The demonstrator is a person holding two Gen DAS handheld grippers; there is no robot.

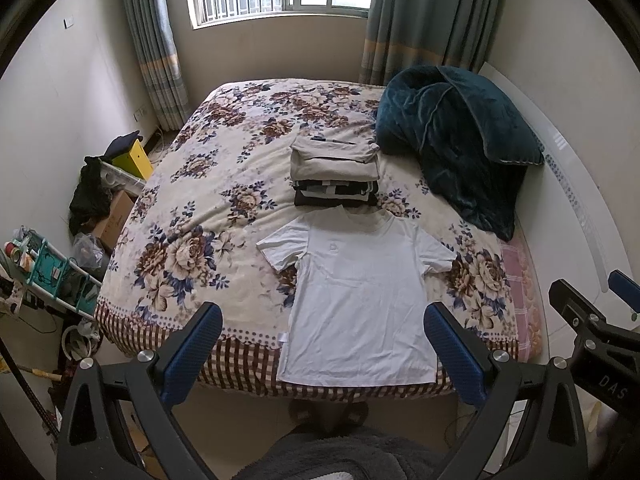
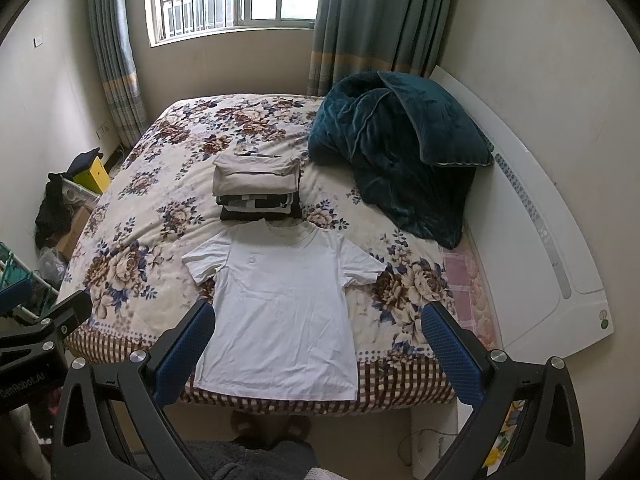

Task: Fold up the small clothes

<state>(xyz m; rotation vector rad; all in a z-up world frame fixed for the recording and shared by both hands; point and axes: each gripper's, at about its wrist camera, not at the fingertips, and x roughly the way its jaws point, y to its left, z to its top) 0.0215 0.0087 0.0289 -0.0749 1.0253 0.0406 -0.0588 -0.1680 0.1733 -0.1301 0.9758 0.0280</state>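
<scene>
1. A white T-shirt [image 1: 360, 300] lies flat, sleeves spread, at the bed's [image 1: 192, 208] near edge, hem at 6 o'clock.
2. At 12 o'clock, touching its collar, sits a stack of folded clothes [image 1: 336, 172], beige over dark.
3. A plush teal blanket [image 1: 456, 148] is heaped at 2 o'clock.
4. The left claw [image 1: 324, 352] and right claw [image 2: 316, 352] hover above the hem, both spread wide, holding nothing.

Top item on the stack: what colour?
Beige, over darker folded clothes; the left wrist view shows it best.

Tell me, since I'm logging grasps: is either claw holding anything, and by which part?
Nothing is held. The left claw and right claw both hang open above the bed's near edge, and the white T-shirt lies flat, untouched.
</scene>
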